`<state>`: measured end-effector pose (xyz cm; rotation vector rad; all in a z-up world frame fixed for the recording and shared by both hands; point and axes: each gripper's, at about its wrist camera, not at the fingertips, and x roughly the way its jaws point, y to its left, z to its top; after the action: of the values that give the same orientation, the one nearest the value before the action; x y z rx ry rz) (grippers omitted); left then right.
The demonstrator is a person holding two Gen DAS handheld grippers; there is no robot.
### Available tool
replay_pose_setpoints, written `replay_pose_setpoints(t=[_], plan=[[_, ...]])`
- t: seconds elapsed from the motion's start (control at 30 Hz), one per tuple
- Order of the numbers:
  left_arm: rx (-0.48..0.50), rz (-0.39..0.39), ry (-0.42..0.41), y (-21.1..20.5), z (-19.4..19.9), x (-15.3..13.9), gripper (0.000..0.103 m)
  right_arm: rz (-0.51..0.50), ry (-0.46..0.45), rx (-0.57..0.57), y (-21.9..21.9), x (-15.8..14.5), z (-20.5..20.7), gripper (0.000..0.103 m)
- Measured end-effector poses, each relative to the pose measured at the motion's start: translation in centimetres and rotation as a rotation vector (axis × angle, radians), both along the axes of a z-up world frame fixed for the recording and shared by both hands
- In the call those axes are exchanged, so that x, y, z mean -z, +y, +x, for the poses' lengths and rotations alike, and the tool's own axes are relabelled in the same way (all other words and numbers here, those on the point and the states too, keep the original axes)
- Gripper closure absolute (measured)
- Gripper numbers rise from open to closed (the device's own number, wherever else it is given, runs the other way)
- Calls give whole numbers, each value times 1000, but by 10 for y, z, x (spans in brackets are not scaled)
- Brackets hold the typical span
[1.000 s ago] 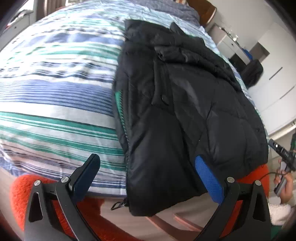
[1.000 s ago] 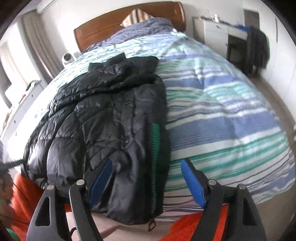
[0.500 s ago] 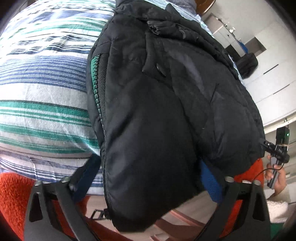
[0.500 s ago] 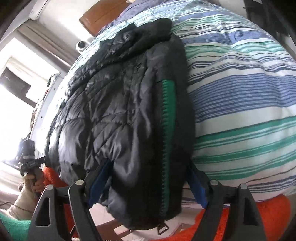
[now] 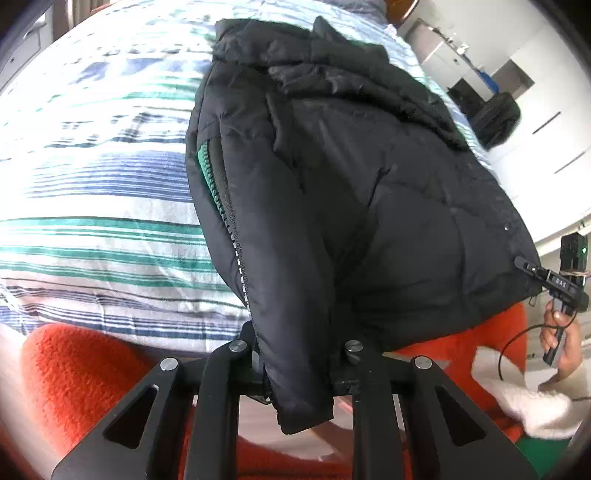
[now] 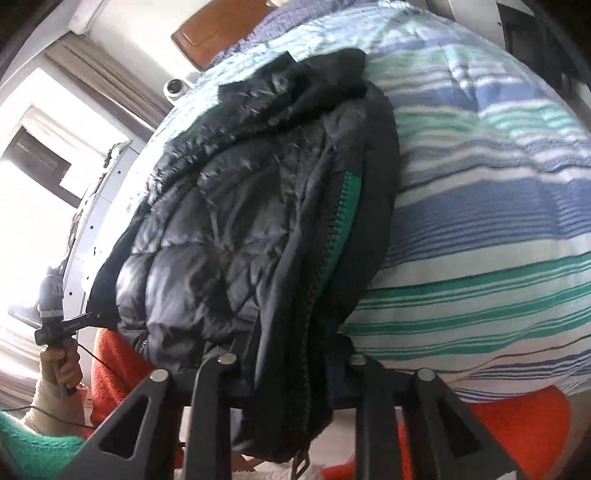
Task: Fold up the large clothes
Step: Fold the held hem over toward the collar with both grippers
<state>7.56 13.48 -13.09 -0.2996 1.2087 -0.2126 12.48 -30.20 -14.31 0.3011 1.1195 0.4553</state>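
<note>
A black puffer jacket (image 5: 369, 192) lies folded lengthwise on the bed (image 5: 92, 192), its hem hanging over the near edge of the striped blue, green and white duvet (image 6: 498, 229) and its hood end reaching up toward the wooden headboard (image 6: 218, 33). The green zipper lining (image 5: 205, 166) shows along the jacket's edge that faces the open stretch of duvet. The left gripper (image 5: 295, 354) has its fingers closed tight on the jacket's hem at the zipper corner, the cloth bunched between them and drooping below. The right gripper (image 6: 291, 363) is likewise clamped on the hem, with the zipper strip (image 6: 343, 218) running down between its fingers. An orange blanket (image 5: 74, 369) hangs below the jacket at the bed's near edge
</note>
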Motion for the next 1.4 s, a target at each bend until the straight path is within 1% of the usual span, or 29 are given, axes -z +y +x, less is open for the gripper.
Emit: replay_pose_setpoints(t=[0.1,0.2,0.33,0.4,0.43,0.5,0.57,0.63,0.67,0.7,0.73,0.77,0.83,0.87,0.93,0.97,1.0,1.03,1.07,1.1,1.13,1.17,1.23,1.27,1.3,1.37,1.4], plan=[[16,-15,5,7,-12,-7,86,10,-6,-22,1,-14,-14,82],[35,-24,18,16,-37,-14,86,32,19,-33,-4,-20,-33,82],[75,-24,56,22,-81,-22,86,122,89,-13,-15,-22,-65,82],[105,-15,73,24,-99,-30,86,196,137,-4,-20,-29,-83,83],[123,-19,80,25,-109,-37,86,225,149,-3,-23,-34,-90,83],[137,-50,82,32,-120,-55,86,277,153,3,-27,-44,-96,83],[114,-117,36,43,-118,-85,86,344,128,22,-34,-61,-89,83],[77,-187,-53,56,-99,-114,86,387,79,23,-36,-75,-70,83],[65,-214,-91,60,-90,-123,86,409,44,17,-35,-82,-55,83],[54,-251,-144,65,-72,-135,86,422,8,10,-34,-89,-36,83],[40,-270,-179,68,-55,-142,86,415,-28,-2,-31,-95,-20,83],[23,-276,-201,68,-43,-146,86,403,-62,-19,-28,-99,-2,83],[-17,-277,-250,72,-2,-152,86,396,-104,-39,-23,-102,29,83],[-37,-282,-263,75,14,-151,86,383,-131,-46,-19,-101,55,83],[-88,-285,-276,77,56,-141,86,373,-152,-57,-11,-99,81,83],[-106,-282,-271,74,68,-136,86,366,-163,-47,-9,-92,100,83],[-132,-277,-252,74,86,-124,85,366,-164,-33,-8,-85,110,83],[-156,-265,-231,73,102,-112,85,375,-150,-11,-8,-71,130,83],[-175,-259,-210,75,113,-101,85,383,-140,11,-9,-61,139,83],[-192,-254,-179,77,125,-88,84,403,-118,44,-11,-46,152,83],[-207,-250,-147,78,137,-75,80,413,-101,59,-9,-36,160,83],[-214,-249,-128,82,144,-66,80,432,-66,81,-9,-19,173,83],[-220,-258,-78,79,163,-47,77,459,-27,113,-10,1,184,82],[-216,-265,-56,76,171,-41,75,482,-12,124,-10,8,187,82],[-206,-274,-38,74,179,-38,73,528,9,141,-11,15,191,80],[-184,-312,-13,74,182,-40,67,599,35,163,-16,20,192,74],[-173,-332,-11,76,181,-43,63,631,41,169,-19,19,194,69]])
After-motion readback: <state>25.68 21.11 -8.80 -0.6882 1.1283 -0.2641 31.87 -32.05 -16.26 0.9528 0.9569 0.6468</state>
